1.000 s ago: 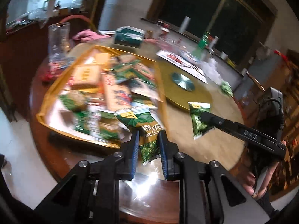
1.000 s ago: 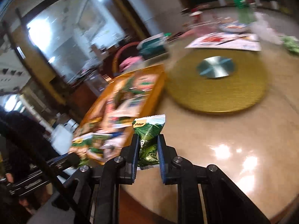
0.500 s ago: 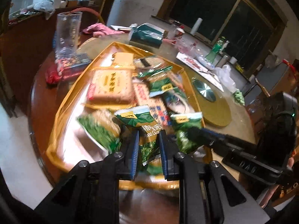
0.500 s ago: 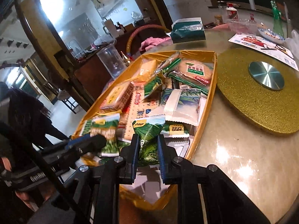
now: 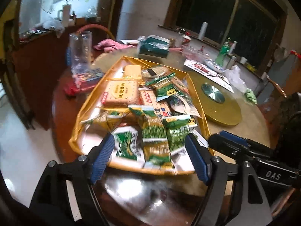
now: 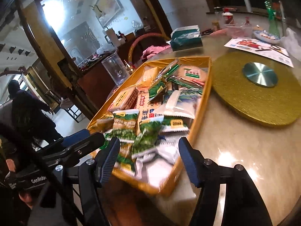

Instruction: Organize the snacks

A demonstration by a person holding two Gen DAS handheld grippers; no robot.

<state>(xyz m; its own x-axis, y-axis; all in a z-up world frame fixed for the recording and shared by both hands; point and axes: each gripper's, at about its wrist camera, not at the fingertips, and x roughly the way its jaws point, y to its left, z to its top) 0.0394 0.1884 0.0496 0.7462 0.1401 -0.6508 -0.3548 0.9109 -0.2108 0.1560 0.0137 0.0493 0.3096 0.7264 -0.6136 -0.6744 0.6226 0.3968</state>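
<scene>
Left wrist view looks down over a round worktop (image 5: 250, 130) of pale glossy stone; on it sits a gold tray (image 5: 90, 103), wide and shallow, beside a gold turntable (image 5: 225, 113); the tray is heaped with snack packets (image 5: 156, 101), among them a pale biscuit pack (image 5: 120, 94) near the far middle and several green packets (image 5: 176, 133) crowded at the near end, one of them blurred; the left tongs (image 5: 150, 154) point downward over the tray's near edge, jaws opening, their blue pads spread wide and pressing on nothing, green packets lying in the tray between them; right wrist view shows the right tongs (image 6: 148, 156) angled down over the same near end of the tray (image 6: 205, 94), jaws likewise opening and free of any packet.
</scene>
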